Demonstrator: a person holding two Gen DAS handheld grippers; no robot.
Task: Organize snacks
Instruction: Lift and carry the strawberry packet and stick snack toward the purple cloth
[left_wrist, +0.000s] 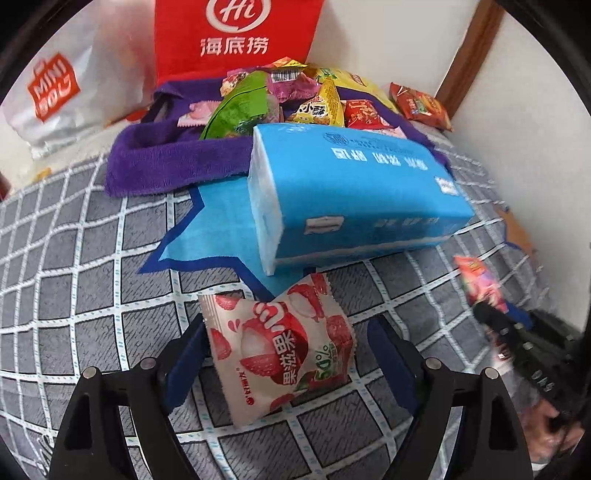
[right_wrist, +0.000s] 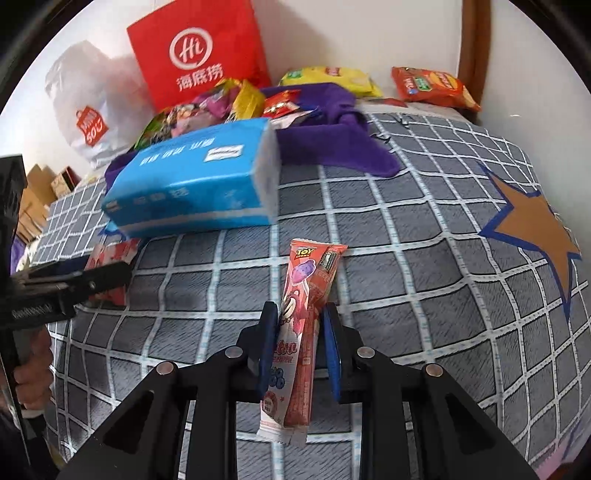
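Note:
A white and red lychee snack packet (left_wrist: 280, 347) lies on the grey checked bedsheet (left_wrist: 81, 266) between the fingers of my left gripper (left_wrist: 290, 350), which is open. Its left pad (left_wrist: 186, 354) is at the packet's edge and the right pad stands apart from it. My right gripper (right_wrist: 300, 332) is shut on a long pink stick packet (right_wrist: 295, 332) with a red one beside it, both held off the sheet. In the left wrist view the right gripper (left_wrist: 498, 325) shows at the right edge. In the right wrist view the left gripper (right_wrist: 92, 280) shows at the left.
A blue tissue pack (left_wrist: 351, 192) lies just behind both grippers. Behind it a purple towel (left_wrist: 166, 158) carries a pile of several snack packets (left_wrist: 295, 99). A red paper bag (left_wrist: 236, 37) and a white plastic bag (left_wrist: 55, 96) stand at the wall. An orange chip bag (right_wrist: 432, 86) lies in the corner.

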